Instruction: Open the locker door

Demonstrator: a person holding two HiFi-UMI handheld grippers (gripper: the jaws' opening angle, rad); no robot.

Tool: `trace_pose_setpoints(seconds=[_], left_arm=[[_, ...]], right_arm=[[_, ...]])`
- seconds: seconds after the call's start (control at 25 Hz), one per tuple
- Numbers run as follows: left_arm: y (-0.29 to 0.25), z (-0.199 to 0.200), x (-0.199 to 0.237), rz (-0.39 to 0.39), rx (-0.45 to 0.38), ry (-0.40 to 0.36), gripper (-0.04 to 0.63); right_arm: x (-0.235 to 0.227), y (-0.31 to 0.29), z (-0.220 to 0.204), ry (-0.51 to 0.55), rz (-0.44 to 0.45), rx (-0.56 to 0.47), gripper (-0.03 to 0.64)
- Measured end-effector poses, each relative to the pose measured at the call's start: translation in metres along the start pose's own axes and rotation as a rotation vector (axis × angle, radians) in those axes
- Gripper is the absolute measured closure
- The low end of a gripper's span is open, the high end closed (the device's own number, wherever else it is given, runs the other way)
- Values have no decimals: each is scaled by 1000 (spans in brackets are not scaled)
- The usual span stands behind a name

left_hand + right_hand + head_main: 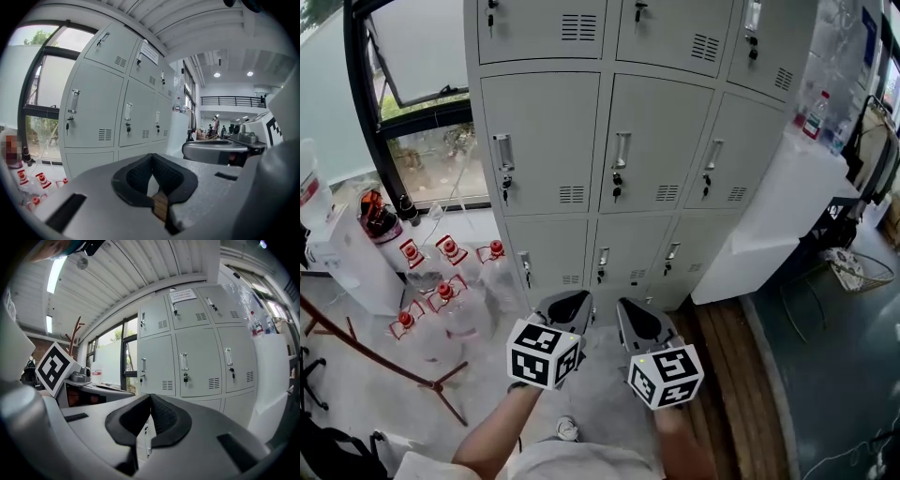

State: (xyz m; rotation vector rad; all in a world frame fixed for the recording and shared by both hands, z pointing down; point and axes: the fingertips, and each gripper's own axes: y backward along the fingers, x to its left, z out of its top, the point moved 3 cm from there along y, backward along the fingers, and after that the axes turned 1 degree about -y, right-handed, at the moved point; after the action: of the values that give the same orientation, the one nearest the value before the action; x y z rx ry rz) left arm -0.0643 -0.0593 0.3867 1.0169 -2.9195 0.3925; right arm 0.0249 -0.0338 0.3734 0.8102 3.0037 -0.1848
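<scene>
1. The left tongs and the right tongs are both sitting fully closed, pads meeting at the tips and gripping nothing. Arriving like this, they are likely bumping off a handle instead of taking it, so one pair is needing to part first.
2. Low and to the left of the left tongs, clear plastic bottles with red caps are standing on the pale floor. A loose sideways swing on that side is risking toppling them.
3. Ahead of both tongs and well apart from them, the pale grey metal locker bank is standing with every door shut. On the middle-row centre door, the slim upright metal handle is offering little to pinch, so an off-centre bite is probably slipping.
4. Just below that handle, a small dark key is hanging in the lock. The tongs may be snagging it, and if the door is locked, a hard pull is only rocking the bank.
5. Farthest, to the right of the right tongs, a white tabletop is sitting against the bank. A right-column door swinging out may be striking it.
</scene>
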Motion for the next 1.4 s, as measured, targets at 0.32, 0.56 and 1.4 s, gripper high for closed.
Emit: trace_pose_setpoints(seconds=[0.32, 0.56, 1.4], left_arm=[[-21, 12, 64, -17, -21, 24, 589], [-42, 14, 82, -41, -15, 20, 589], [-170, 60, 134, 50, -43, 15, 589]], right_arm=[[0, -63, 11, 6, -23, 2, 614], [-10, -93, 13, 6, -33, 4, 612], [-121, -196, 58, 61, 51, -82, 612]])
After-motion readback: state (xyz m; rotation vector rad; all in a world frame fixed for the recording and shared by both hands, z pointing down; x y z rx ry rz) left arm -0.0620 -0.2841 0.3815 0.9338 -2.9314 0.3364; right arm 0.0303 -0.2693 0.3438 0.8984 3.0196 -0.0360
